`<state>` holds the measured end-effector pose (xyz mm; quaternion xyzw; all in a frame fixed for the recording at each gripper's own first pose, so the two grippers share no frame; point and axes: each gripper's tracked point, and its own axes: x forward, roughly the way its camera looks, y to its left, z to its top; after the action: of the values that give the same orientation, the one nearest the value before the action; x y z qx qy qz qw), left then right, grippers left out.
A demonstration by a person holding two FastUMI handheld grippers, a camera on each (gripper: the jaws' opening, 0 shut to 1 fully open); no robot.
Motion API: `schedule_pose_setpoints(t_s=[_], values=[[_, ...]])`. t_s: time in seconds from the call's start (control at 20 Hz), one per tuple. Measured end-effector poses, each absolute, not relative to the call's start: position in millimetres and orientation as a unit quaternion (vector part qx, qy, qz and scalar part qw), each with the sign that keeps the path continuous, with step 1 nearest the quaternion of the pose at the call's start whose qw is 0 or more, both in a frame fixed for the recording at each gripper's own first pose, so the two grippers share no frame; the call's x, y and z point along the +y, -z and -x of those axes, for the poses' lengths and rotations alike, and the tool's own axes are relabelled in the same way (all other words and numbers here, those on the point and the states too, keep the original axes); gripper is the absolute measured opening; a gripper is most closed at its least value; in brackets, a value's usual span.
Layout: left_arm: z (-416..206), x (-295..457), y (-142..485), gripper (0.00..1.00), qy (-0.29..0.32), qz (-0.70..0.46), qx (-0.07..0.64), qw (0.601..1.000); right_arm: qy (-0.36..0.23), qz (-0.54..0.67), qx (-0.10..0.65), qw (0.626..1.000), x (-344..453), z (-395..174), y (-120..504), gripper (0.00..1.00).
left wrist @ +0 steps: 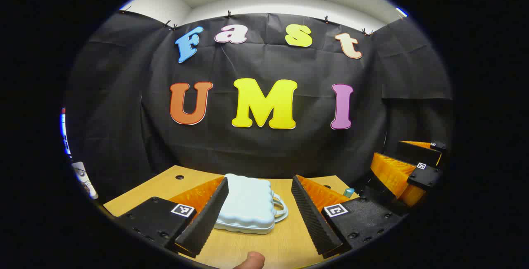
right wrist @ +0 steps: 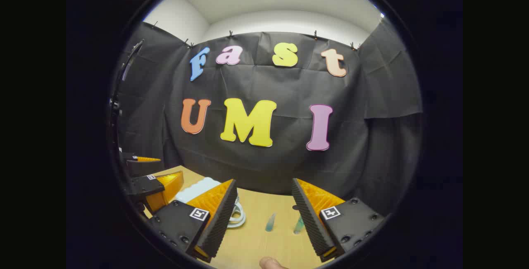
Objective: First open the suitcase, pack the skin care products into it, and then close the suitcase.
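Observation:
A small pale-blue ribbed suitcase (left wrist: 247,203) lies shut and flat on the wooden table (left wrist: 285,240), its handle (left wrist: 281,208) pointing right. My left gripper (left wrist: 259,219) hovers open in front of it, the case showing between its fingers. In the right gripper view the suitcase (right wrist: 194,189) sits at the left, partly hidden by my finger, and two slim pale-teal skin care tubes (right wrist: 270,222) (right wrist: 298,224) lie on the table (right wrist: 252,240) ahead. My right gripper (right wrist: 264,223) is open above them, holding nothing. A small teal-capped item (left wrist: 348,192) peeks out at the table's far right.
The black cloth wall (left wrist: 264,136) stands right behind the table's far edge. Cable holes (left wrist: 179,177) mark the tabletop near the back. The other gripper (left wrist: 407,174) shows at the right of the left gripper view, and at the left (right wrist: 153,184) of the right gripper view.

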<state>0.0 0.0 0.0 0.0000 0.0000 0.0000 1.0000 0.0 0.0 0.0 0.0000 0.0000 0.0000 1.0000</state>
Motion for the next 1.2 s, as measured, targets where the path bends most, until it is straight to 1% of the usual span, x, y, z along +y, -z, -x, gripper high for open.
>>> schedule_pose_setpoints(t_s=[0.15, 0.6, 1.2], values=[[-7.0, -1.6, -1.3, 0.98, -0.002, 0.003, 0.001, 1.000, 0.000, -0.007, 0.011, 1.000, -2.6, -6.1, 5.6, 0.80], [-17.4, -16.1, -10.7, 0.98, 0.010, -0.014, -0.013, 1.000, 0.002, -0.013, 0.006, 1.000, -10.4, -22.7, 0.6, 0.80], [-24.1, -15.7, 2.5, 0.98, 0.006, -0.004, 0.005, 1.000, -0.003, -0.006, 0.019, 1.000, -10.7, -28.9, 8.6, 0.80]])
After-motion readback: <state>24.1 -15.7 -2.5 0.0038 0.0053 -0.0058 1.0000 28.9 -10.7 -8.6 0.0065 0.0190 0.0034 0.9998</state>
